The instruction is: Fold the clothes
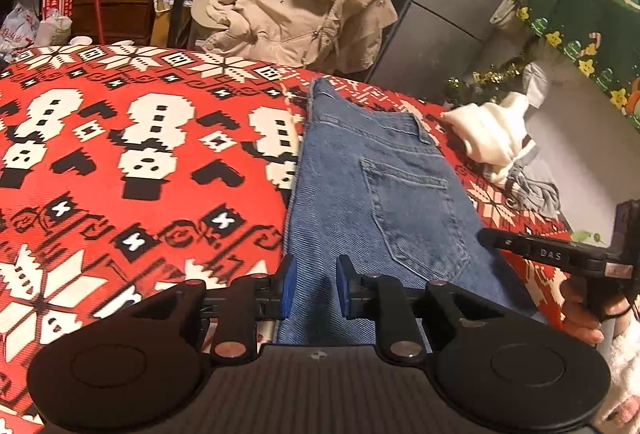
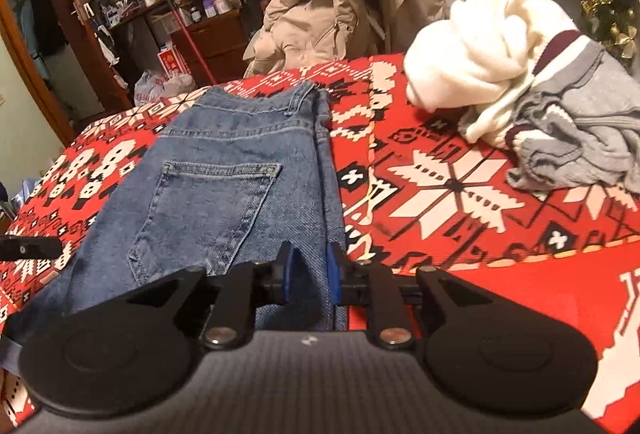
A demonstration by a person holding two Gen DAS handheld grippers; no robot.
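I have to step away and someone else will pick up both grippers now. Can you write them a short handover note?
Left gripper: fingers slightly apart over the near end of the jeans, no visible pinch on the denim.
Right gripper: same, fingers narrowly apart above the jeans' right edge, nothing clamped.
Jeans lie flat lengthwise on the red patterned blanket, back pocket up, apparently folded leg over leg.
Unfolded pile, a white garment and a grey garment, sits at the blanket's far right.
Left to do: probably fold the jeans crosswise, then the pile.
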